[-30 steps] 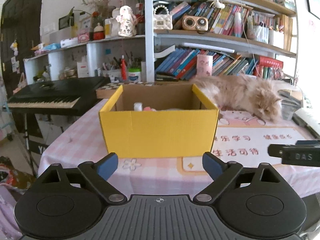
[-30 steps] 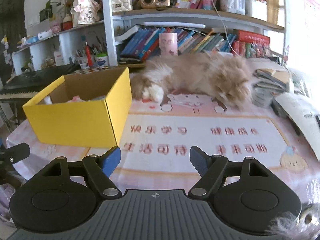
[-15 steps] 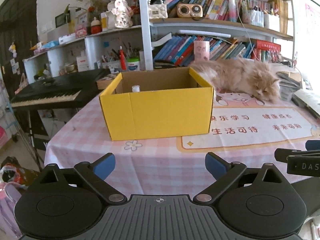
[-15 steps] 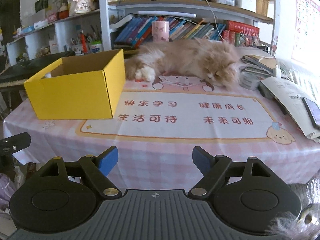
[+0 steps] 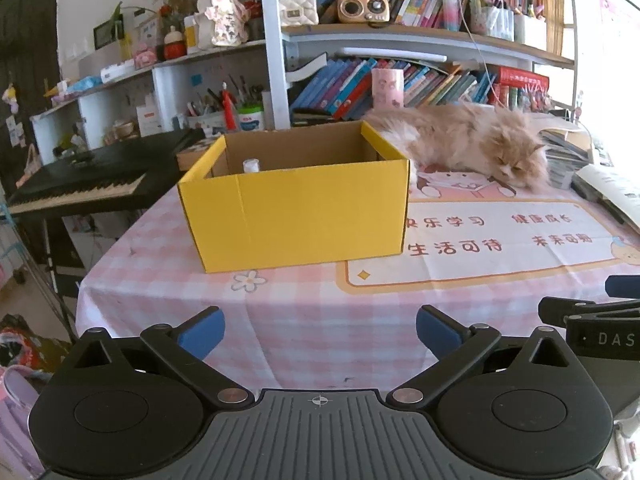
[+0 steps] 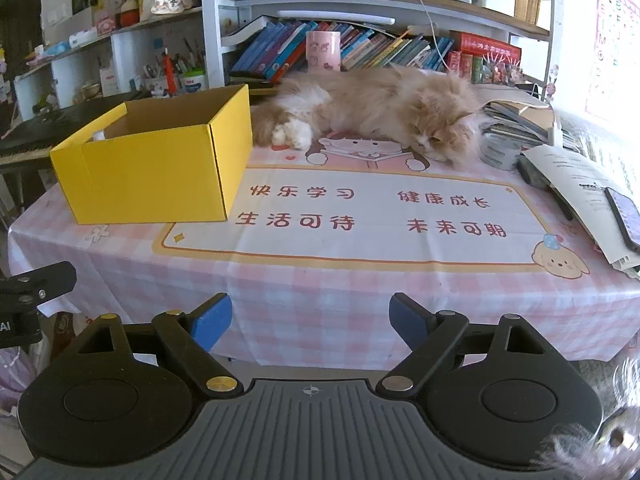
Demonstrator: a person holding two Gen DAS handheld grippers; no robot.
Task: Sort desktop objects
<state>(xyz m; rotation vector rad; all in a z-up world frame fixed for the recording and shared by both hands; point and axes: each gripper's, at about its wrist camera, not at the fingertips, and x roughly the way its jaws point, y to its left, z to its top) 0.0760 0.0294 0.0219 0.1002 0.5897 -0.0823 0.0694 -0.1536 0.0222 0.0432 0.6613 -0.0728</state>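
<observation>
Pink table (image 5: 168,280), yellow box (image 5: 296,212) contents mostly hidden, both grippers' fingers (image 5: 202,332) opening, empty

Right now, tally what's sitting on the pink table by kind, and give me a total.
Yellow cardboard box: 1
Cat: 1
Phone: 1
Stack of books and papers: 1
Total: 4, plus a white-capped bottle inside the box; its other contents are hidden.
</observation>
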